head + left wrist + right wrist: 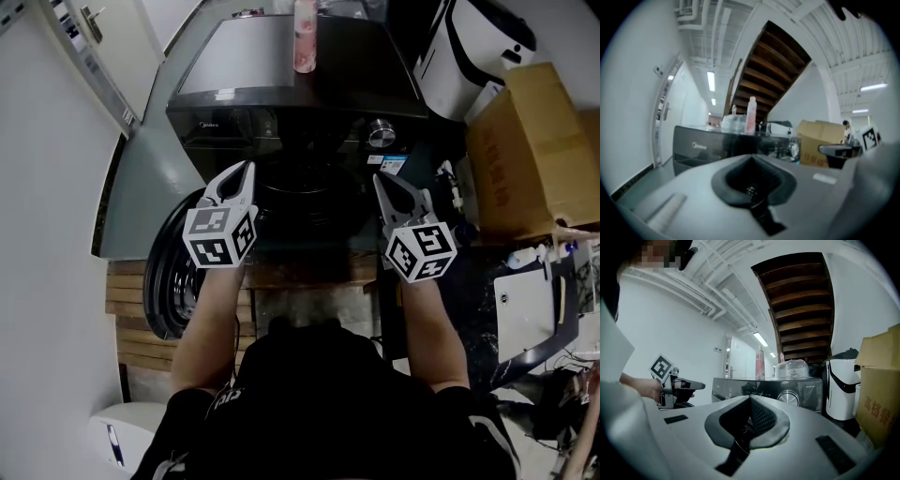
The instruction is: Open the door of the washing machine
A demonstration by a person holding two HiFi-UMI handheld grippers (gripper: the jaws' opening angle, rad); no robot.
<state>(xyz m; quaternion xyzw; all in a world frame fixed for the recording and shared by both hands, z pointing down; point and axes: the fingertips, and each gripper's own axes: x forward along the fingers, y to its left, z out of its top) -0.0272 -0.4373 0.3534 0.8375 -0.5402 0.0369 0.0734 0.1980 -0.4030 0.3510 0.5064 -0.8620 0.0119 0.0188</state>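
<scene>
Head view: a dark grey front-loading washing machine (281, 84) stands at the top centre, a chrome dial (380, 133) on its control panel and a tall pink bottle (305, 37) on its lid. Its round, dark, ribbed door (169, 281) is swung out to the left of the black drum opening (300, 192), over a pallet of wooden slats (131, 314). The left gripper (247, 169) and the right gripper (378, 178) are held side by side in front of the opening, well apart from each other. Both point toward the machine, and neither touches it. A brown cardboard box (534, 150) sits at the right, with a white and black appliance (478, 47) behind it.

Left gripper view: the jaws are pressed together with nothing between them. Past them the machine's front panel shows, with the pink bottle and a clear plastic-wrapped bundle (733, 123) on top. The cardboard box is to the right, and the right gripper shows beside it with its marker cube. A person (845, 127) stands far behind.

Right gripper view: these jaws are also fully closed and empty. The machine's panel and chrome dial lie straight ahead, the bottle and wrapped bundle above them. The white appliance and the box are at the right. At the left, a hand (644, 387) holds the left gripper level, its jaws closed.
</scene>
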